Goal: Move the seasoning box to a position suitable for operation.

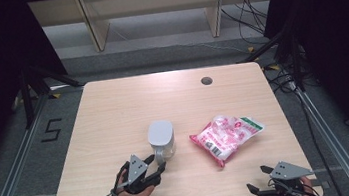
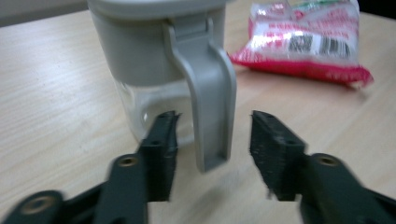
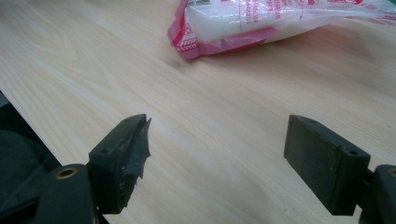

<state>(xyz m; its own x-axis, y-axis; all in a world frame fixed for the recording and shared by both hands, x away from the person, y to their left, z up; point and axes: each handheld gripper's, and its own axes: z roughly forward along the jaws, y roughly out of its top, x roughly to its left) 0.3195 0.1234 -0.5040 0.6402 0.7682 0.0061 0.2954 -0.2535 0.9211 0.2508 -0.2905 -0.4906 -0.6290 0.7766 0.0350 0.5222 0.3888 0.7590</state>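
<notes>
A clear jug with a grey lid (image 1: 161, 138) stands near the middle of the wooden table (image 1: 114, 115). In the left gripper view its grey handle (image 2: 210, 88) hangs between my open jaws, touching neither. My left gripper (image 1: 156, 164) sits just in front of the jug, open around the handle (image 1: 160, 154). A red and white plastic bag (image 1: 227, 136) lies to the jug's right, also seen as the bag (image 2: 303, 42) and the bag (image 3: 261, 23). My right gripper (image 1: 257, 178) rests open at the table's front right edge, nothing between its jaws.
A small round hole (image 1: 206, 80) sits near the table's far edge. Beyond the table are wooden legs (image 1: 96, 27) and cables (image 1: 248, 13) on the floor. A floor marking "5" (image 1: 51, 129) lies left of the table.
</notes>
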